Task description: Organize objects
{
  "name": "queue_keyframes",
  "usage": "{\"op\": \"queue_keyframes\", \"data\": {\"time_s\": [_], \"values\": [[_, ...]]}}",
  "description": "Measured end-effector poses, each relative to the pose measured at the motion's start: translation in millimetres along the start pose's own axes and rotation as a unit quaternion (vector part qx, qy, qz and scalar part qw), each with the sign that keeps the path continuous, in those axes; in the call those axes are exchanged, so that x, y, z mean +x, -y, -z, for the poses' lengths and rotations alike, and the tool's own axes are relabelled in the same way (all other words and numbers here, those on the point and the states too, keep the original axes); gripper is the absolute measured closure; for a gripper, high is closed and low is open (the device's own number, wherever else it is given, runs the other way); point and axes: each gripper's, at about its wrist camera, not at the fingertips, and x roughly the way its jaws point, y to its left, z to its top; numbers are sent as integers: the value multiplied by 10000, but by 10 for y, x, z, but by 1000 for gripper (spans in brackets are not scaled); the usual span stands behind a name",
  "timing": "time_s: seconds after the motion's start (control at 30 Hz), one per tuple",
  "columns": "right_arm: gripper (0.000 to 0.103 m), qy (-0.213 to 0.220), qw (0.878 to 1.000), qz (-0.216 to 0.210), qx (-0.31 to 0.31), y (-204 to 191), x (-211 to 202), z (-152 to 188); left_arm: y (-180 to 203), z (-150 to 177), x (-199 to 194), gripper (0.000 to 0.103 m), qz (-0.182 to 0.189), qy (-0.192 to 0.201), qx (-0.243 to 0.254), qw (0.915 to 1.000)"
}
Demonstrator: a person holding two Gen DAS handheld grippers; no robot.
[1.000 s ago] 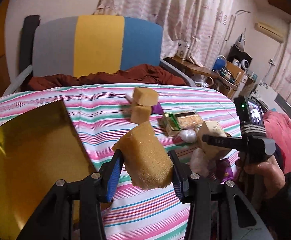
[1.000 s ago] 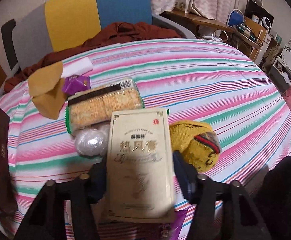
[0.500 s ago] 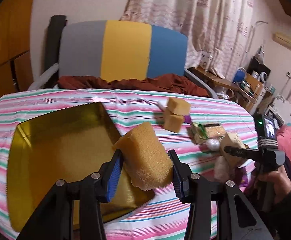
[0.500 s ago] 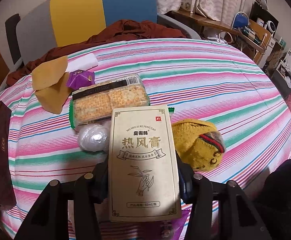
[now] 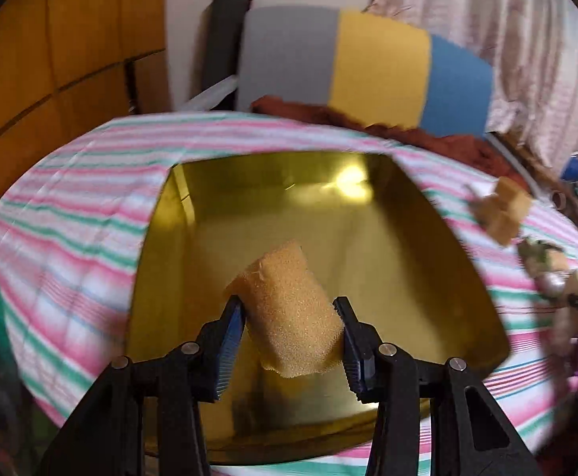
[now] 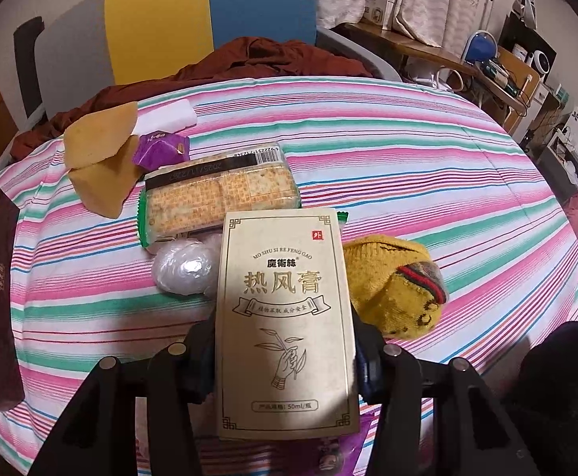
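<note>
surface: striped pink-green tablecloth (image 6: 408, 166)
on it: gold tray (image 5: 368, 246), cracker pack (image 6: 217, 198), yellow sock (image 6: 392, 289), foil ball (image 6: 183, 267), sponges (image 6: 102, 162)

We see a tan-yellow sponge (image 5: 293, 313) against a shiny gold tray (image 5: 428, 246). The tablecloth (image 6: 408, 150) carries pink, green and white stripes. The box (image 6: 287, 317) is cream with gold lettering and a small red square. Beside it the knitted piece (image 6: 392, 285) is mustard yellow with a red and green band, the wrapper (image 6: 162, 150) purple, and the cracker pack (image 6: 217, 198) green-edged with a black strip.
</note>
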Motion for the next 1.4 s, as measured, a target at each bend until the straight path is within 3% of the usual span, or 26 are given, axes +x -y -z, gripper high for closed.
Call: {"op": "queue_keyframes", "data": {"time_s": [0.3, 0.47, 0.67, 0.97, 1.07, 1.17, 1.3, 1.4], "values": [[51, 51, 9999, 64, -80, -35, -16, 9, -225, 109, 196, 50, -360, -184, -125, 9991], [51, 146, 9998, 49, -80, -44, -66, 10, -236, 111, 146, 47, -288, -109, -220, 9993], [51, 401, 9991, -31, -132, -67, -178, -5, -260, 81, -41, 33, -146, 130, -344, 9992], [51, 1072, 9930, -107, -479, -336, -590, 0, -426, 66, -356, 26, -29, 423, -654, 9970], [51, 1441, 9862, -358, -736, -623, -882, -31, -489, 75, -455, 26, -21, 511, -726, 9960], [51, 1466, 9769, -1201, -985, -1008, -1128, -87, -565, 105, -585, 22, -73, 622, -756, 9952], [51, 1139, 9547, -2205, -1640, -1799, -1252, -52, -671, 142, -656, 22, -73, 653, -876, 9940], [51, 707, 9363, -2666, -2175, -2425, -1195, 86, -763, 187, -675, 22, -88, 638, -992, 9930]]}}
